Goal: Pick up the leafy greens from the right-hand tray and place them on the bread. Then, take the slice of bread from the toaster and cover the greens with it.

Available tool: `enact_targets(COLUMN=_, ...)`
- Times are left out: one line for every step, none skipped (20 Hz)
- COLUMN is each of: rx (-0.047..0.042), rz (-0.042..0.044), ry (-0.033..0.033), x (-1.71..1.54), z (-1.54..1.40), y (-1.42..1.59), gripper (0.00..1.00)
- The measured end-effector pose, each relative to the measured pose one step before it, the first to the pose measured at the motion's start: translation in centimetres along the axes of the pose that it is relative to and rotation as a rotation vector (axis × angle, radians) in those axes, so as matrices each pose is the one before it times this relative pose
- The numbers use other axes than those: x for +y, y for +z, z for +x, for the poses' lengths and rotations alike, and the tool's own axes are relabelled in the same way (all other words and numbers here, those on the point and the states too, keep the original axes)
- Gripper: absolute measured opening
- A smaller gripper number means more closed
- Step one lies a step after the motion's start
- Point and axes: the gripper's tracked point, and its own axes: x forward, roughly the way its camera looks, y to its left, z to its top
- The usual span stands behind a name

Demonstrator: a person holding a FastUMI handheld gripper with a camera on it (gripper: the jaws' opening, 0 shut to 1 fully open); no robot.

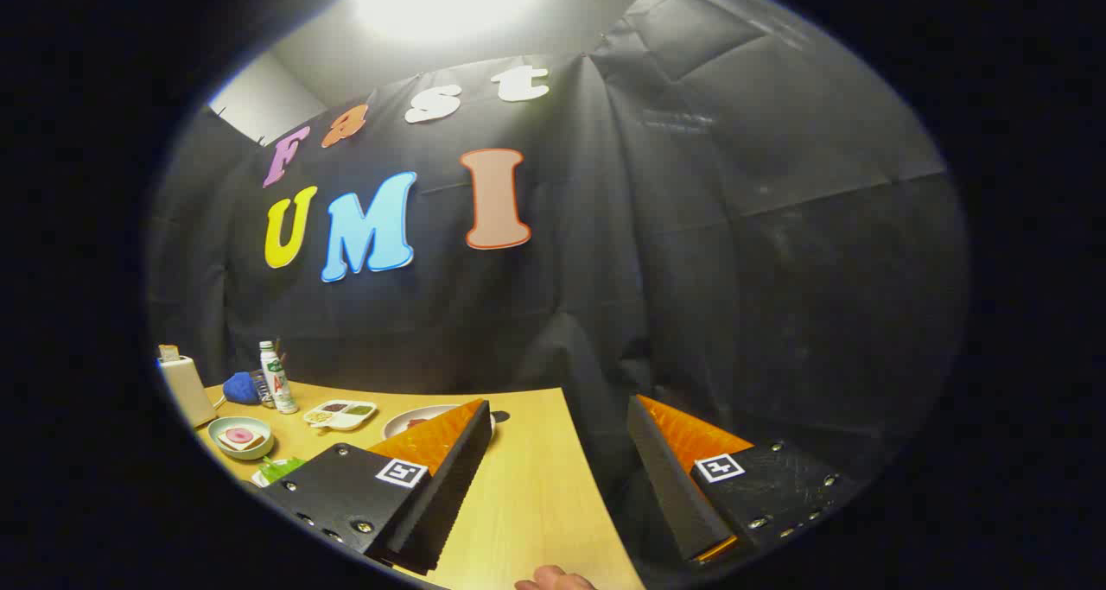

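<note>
**Helper:** What is the gripper [562, 421] doing?

**Me:** I'm holding it up high, tipped toward the booth wall. Its two fingers are wide apart and there is nothing between them. I think I'm at the very start. The first job, getting the greens, is not done yet.

**Helper:** Go left to right. What can you see?

**Me:** Far off to the left of my fingers stands the toaster [187, 389], with a slice of bread [168, 352] poking out of the top. Next come a blue thing [241, 388] I can't name and a small bottle [277, 377]. In front of those is a little green bowl [243, 437] holding bread with something pink on it [239, 437]. I guess that is the bread I must cover.

**Helper:** And the greens?

**Me:** The leafy greens [282, 466] lie on a white tray [262, 479], close by the bowl and just beside my left finger. That finger hides part of them. A bit further on sits a dish with little sections [340, 414], then a plate [413, 419] half hidden behind the fingertip. Someone's hand [555, 580] peeks in near me, by the edge of the wooden table [531, 495].

**Helper:** What next?

**Me:** I think I need to swing left and tip down until the greens sit between my fingers. Then I can close on them softly, because leaves are thin and floppy.
</note>
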Motion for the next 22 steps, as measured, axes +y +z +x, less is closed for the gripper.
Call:
enact_targets(rx=-0.00003, rz=-0.02605, ry=0.01224, x=2.054, z=-1.067, y=0.652, gripper=0.97)
enact_targets(rx=-0.00553, rz=-0.029, ry=0.00216, x=1.788, z=-1.108, y=0.665, gripper=0.97)
enact_targets(rx=-0.00627, rz=-0.02654, ry=0.01819, x=2.284, z=-1.14, y=0.388, gripper=0.97)
enact_targets(rx=-0.01084, rz=-0.00996, ry=0.02684, x=2.479, z=-1.145, y=0.625, gripper=0.97)
enact_targets(rx=-0.0032, rz=0.00019, ry=0.03933, x=2.804, z=-1.069, y=0.322, gripper=0.97)
enact_targets(rx=0.01, rz=0.00301, ry=0.03616, x=2.477, z=-0.639, y=-0.197, gripper=0.97)
enact_targets(rx=0.00928, rz=0.00083, ry=0.02029, x=1.937, z=-0.186, y=-0.547, gripper=0.97)
enact_targets(rx=0.00824, rz=-0.00577, ry=0.01349, x=1.456, z=-0.176, y=-0.43, gripper=0.97)
enact_targets(rx=0.0076, rz=-0.01156, ry=0.01615, x=1.401, z=-0.169, y=-0.476, gripper=0.97)
enact_targets(rx=0.00728, rz=-0.01091, ry=0.01539, x=1.287, z=-0.109, y=-0.326, gripper=0.97)
enact_targets(rx=0.01038, rz=0.00021, ry=0.01785, x=0.992, z=0.079, y=-0.486, gripper=0.97)
enact_targets(rx=0.00561, rz=0.01173, ry=0.01253, x=0.831, z=0.058, y=-0.159, gripper=0.97)
enact_targets(rx=0.00354, rz=0.01801, ry=0.00906, x=0.507, z=0.221, y=-0.223, gripper=0.97)
enact_targets(rx=0.00684, rz=0.00409, ry=0.00633, x=0.404, z=0.16, y=-0.287, gripper=0.97)
enact_targets(rx=0.01153, rz=-0.00766, ry=0.00214, x=0.305, z=0.412, y=-0.637, gripper=0.97)
enact_targets(rx=0.01428, rz=-0.01186, ry=-0.00353, x=0.169, z=0.447, y=-0.523, gripper=0.97)
enact_targets(rx=0.02308, rz=-0.00624, ry=0.00971, x=0.485, z=0.397, y=-0.748, gripper=0.97)
enact_targets(rx=0.03218, rz=0.00177, ry=0.02143, x=0.798, z=0.421, y=-0.884, gripper=0.97)
enact_targets(rx=0.03562, rz=0.00372, ry=0.02849, x=0.914, z=0.506, y=-1.045, gripper=0.97)
enact_targets(rx=0.0364, rz=0.00557, ry=0.01874, x=0.585, z=0.538, y=-0.845, gripper=0.97)
enact_targets(rx=0.03838, rz=0.00231, ry=0.01242, x=0.329, z=0.667, y=-1.073, gripper=0.97)
enact_targets(rx=0.03535, rz=-0.00315, ry=0.00706, x=0.291, z=0.552, y=-0.823, gripper=0.97)
